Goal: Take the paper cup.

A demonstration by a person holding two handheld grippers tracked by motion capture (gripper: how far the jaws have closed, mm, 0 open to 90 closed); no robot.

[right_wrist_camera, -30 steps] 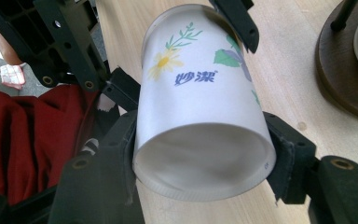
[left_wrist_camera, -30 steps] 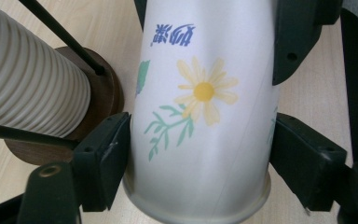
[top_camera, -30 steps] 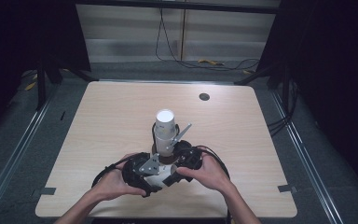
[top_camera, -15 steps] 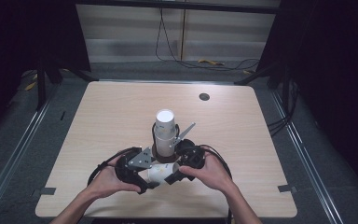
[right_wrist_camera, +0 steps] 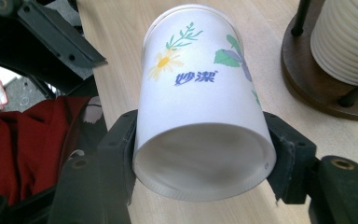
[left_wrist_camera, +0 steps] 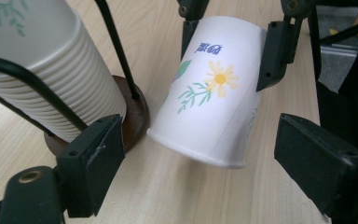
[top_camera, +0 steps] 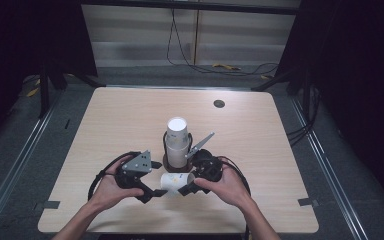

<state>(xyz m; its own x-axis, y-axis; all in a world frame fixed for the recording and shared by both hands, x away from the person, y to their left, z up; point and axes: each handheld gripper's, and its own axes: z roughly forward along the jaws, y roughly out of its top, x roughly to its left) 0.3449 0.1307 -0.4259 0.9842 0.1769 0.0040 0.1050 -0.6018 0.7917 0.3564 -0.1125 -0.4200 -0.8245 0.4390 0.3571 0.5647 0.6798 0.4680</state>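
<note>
High view: the right gripper (top_camera: pixel 189 187) holds a single paper cup (top_camera: pixel 175 180) on its side above the bench (top_camera: pixel 260 150), just in front of the stacked cups (top_camera: pixel 177 140). Left gripper view: the left gripper (left_wrist_camera: pixel 200 161) stands with jaws wide around the cup's rim end, not touching. Right gripper view: both jaws clamp the cup near its base; close the left jaws gently to avoid crushing.
</note>
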